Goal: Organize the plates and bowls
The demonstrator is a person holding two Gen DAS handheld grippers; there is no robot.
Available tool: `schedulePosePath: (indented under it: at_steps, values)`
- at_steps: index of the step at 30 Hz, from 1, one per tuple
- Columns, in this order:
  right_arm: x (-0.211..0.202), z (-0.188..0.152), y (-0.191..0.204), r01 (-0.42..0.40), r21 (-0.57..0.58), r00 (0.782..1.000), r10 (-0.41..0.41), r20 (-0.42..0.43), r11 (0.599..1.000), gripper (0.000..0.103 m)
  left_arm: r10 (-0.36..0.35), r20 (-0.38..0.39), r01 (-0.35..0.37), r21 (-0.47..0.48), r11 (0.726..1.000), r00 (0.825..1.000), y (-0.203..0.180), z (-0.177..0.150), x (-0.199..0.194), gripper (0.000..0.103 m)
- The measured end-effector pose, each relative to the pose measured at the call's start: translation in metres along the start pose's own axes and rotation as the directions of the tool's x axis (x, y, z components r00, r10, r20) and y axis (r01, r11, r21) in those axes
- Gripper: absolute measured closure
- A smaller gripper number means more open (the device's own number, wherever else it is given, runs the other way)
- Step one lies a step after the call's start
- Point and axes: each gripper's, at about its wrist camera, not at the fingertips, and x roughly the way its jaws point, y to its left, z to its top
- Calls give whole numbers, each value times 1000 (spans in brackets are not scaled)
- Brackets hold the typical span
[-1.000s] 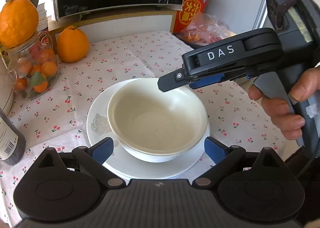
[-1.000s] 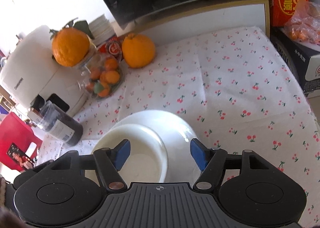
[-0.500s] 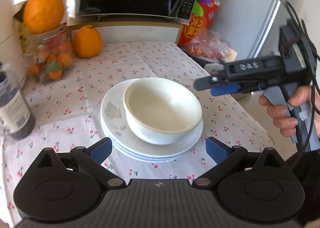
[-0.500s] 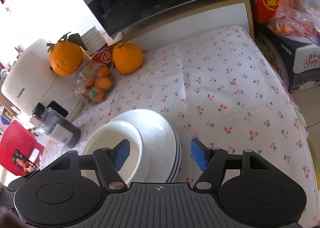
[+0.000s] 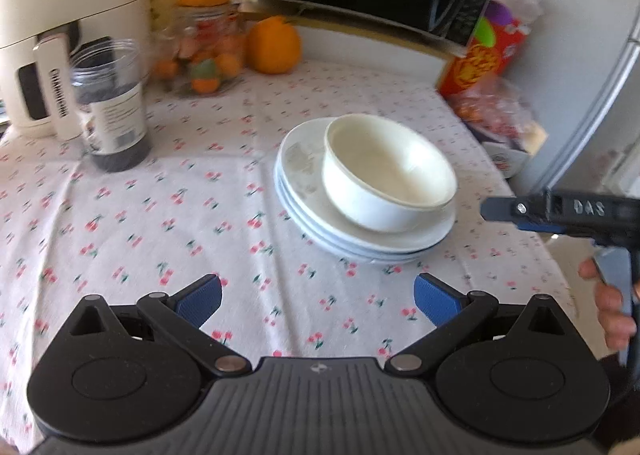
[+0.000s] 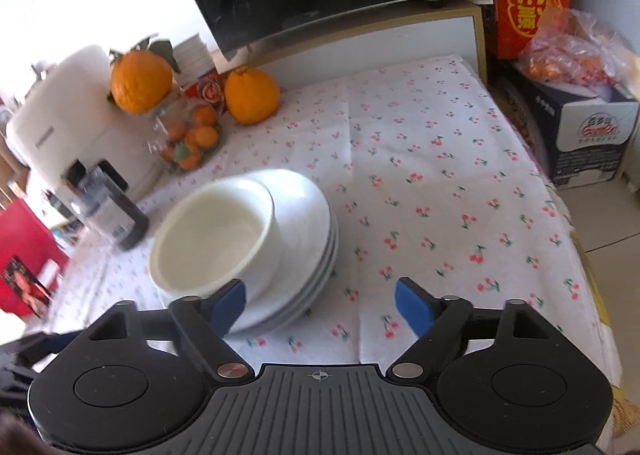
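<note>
A round white ceramic bowl (image 5: 390, 175) sits upright on a stack of white ceramic plates (image 5: 308, 179) in the middle of a table covered by a white cloth printed with small red cherries (image 5: 160, 215). The bowl is not centred on the stack: in the left wrist view it rests toward the stack's right side, with bare plate showing on the other side.

The left gripper (image 5: 317, 301) hangs over bare cloth on the near side of the stack, its blue-padded fingers spread wide with nothing between them. The right gripper (image 6: 320, 301) is likewise spread wide and empty; its left pad overlaps the near rim of the stack in its own view, but I cannot tell whether it touches. From the left wrist view it appears just off the stack's right side.

Judging by the lie of things, the stacking looks done. The risk from here is the off-centre bowl: a nudge from either tool could slide it toward the stack's edge or tip it off. A dark plastic jar with a white label (image 5: 112, 111) stands well to the left of the stack and a glass jar of small oranges (image 5: 204, 55) behind that, clear of both tools.
</note>
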Motion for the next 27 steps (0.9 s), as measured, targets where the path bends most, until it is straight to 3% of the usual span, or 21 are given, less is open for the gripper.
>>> schedulePosePath:
  at_steps: [6, 16, 27]
  values:
    - [-2, -22, 18, 78, -81, 997, -79, -15, 994, 9, 133, 3, -133, -12, 991, 991, -13, -4, -5, 0]
    - [12, -38, 35, 125, -137, 989, -134, -65, 983, 6, 318, -28, -319, -63, 946, 948, -11, -1, 5, 0]
    - [14, -36, 33, 137, -118, 988, -145, -62, 984, 3, 324, -27, -325, -50, 944, 946, -22, 0, 5, 0]
